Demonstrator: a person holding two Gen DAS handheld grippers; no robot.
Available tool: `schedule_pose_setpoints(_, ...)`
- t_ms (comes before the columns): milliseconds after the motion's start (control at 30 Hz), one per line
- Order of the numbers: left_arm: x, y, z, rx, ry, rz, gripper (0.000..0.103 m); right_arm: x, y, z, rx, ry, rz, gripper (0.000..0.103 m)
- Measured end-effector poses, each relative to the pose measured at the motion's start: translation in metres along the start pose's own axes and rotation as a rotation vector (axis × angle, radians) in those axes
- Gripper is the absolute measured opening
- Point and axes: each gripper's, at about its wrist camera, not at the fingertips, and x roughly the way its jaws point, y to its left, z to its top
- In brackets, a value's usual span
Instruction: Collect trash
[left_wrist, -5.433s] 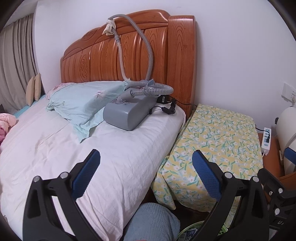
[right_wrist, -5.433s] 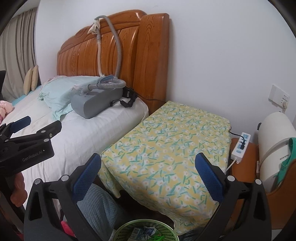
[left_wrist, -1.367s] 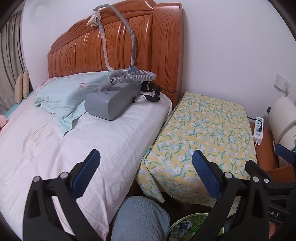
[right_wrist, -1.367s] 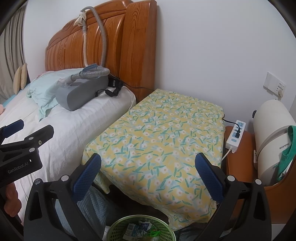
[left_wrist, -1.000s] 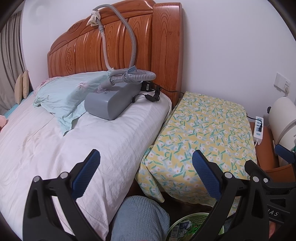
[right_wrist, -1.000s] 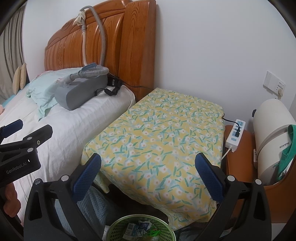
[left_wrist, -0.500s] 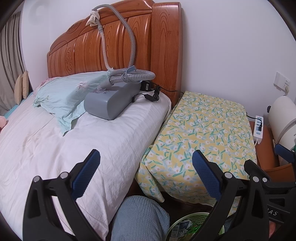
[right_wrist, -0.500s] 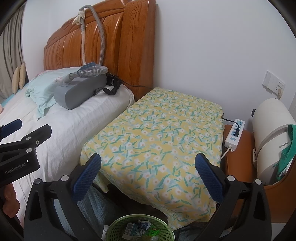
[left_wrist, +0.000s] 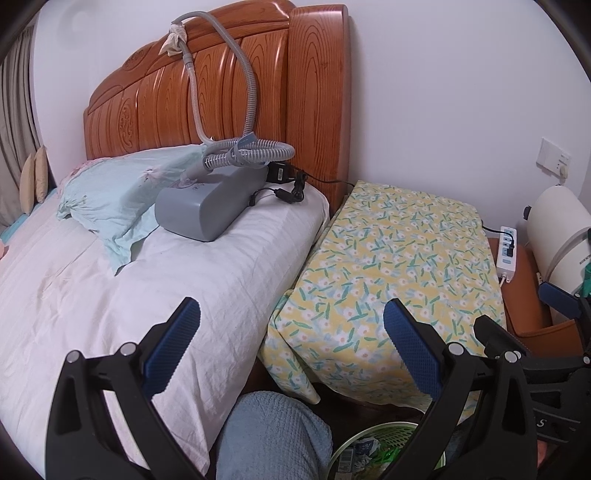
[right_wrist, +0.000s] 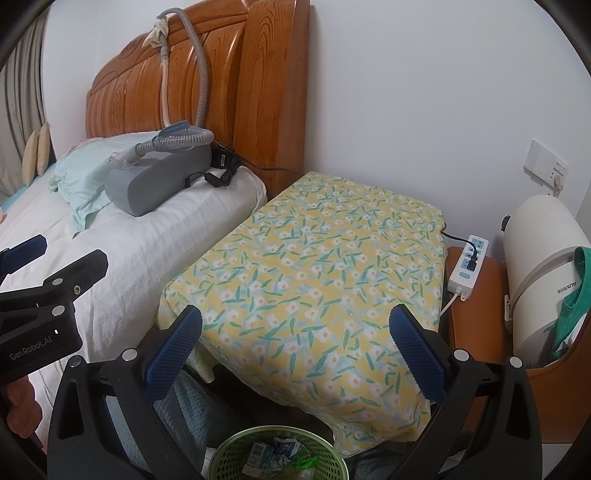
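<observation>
Beside the bed, left gripper (right_wrist: 22, 258) marked "GenRobot.AI" and right gripper (right_wrist: 295, 332) hold fingers spread, empty.

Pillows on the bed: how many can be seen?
1, the pale green pillow, lying at the wooden headboard beside the grey machine. Two cream cushions stand farther off; more may be out of view.

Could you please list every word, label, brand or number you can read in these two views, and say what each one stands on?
"GenRobot.AI": on the left gripper body, in the right wrist view.
"S": lone letter on the right gripper body, in the left wrist view; the rest is cut off.
Dark print on the white cylinder: mirrored, too blurred to read.
Printed wrappers in the green basket: too small.
</observation>
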Motion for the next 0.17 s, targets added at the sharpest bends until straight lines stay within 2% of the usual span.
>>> schedule_pose_setpoints(167, 0.0012, 0.0009, 0.0007, 0.001, 0.003, 0.007, 0.095, -0.0001, 0.0, 0.0, -0.003, 0.0, -0.001, 0.101)
